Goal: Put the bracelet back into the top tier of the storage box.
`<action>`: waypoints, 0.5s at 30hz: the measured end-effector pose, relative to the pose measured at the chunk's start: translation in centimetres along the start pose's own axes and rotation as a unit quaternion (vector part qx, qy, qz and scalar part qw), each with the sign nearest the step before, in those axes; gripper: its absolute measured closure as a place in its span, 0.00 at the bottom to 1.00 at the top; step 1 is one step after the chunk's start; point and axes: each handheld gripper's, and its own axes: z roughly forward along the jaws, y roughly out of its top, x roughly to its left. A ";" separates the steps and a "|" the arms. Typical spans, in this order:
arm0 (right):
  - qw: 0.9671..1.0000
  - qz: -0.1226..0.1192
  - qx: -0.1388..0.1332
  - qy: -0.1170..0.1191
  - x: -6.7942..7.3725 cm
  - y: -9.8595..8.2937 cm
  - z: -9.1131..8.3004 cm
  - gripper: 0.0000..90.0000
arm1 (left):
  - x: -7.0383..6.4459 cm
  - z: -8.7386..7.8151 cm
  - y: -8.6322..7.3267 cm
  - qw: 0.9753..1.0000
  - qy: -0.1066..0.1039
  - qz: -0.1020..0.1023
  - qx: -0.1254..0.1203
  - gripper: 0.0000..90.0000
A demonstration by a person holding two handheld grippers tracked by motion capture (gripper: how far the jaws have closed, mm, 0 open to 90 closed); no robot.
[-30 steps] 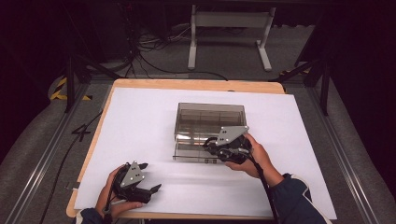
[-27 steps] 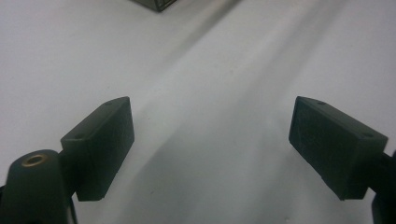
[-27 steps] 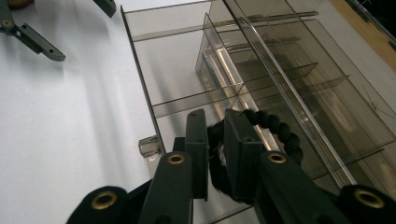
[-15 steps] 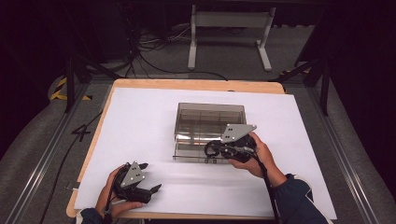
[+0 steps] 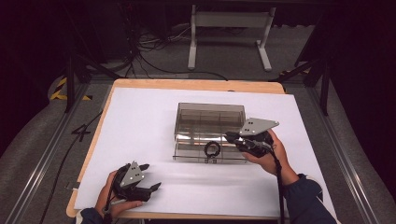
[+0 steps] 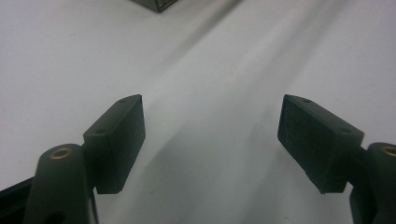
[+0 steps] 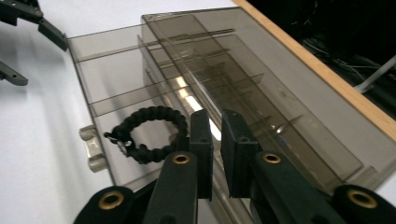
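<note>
- My right tongs (image 7: 215, 140), low centre of the right gripper view, are nearly closed, gripping nothing.
- The black braided bracelet (image 7: 148, 133) lies left of them, on the open lid of the smoky clear organizer box (image 5: 210, 122).
- My left tongs (image 6: 210, 140) gape wide over the white table (image 5: 140, 126), empty.

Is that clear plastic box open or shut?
Open: the organizer box has its lid lying flat on the table, a black bracelet on it.
</note>
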 end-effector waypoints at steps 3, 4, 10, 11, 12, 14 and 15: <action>1.000 0.004 -0.008 -0.009 -0.6 -0.4 -0.6 0.90 | -0.1 0.0 0.0 1.000 0.002 -0.001 0.001 0.28; 1.000 0.007 -0.012 -0.015 -0.8 -0.5 -0.8 0.89 | -0.1 0.0 0.0 1.000 0.001 -0.001 0.001 0.28; 0.999 0.026 -0.028 -0.036 -2.3 -1.3 -1.7 0.88 | -0.1 -0.1 0.2 1.000 -0.002 -0.005 -0.005 0.31; 0.998 0.026 -0.030 -0.040 -2.6 -1.4 -1.7 0.89 | -0.2 -0.1 0.4 1.000 -0.007 -0.006 -0.010 0.33; 0.998 0.028 -0.031 -0.047 -2.9 -1.6 -1.8 0.90 | -0.3 -0.1 0.5 1.000 -0.009 -0.005 -0.014 0.36; 0.997 0.038 -0.034 -0.050 -3.5 -2.0 -1.7 0.93 | -0.5 -0.2 0.8 1.000 -0.020 0.000 -0.021 0.42; 0.997 0.040 -0.034 -0.056 -3.7 -2.2 -1.7 0.93 | -0.6 -0.1 0.9 1.000 -0.019 0.001 -0.024 0.45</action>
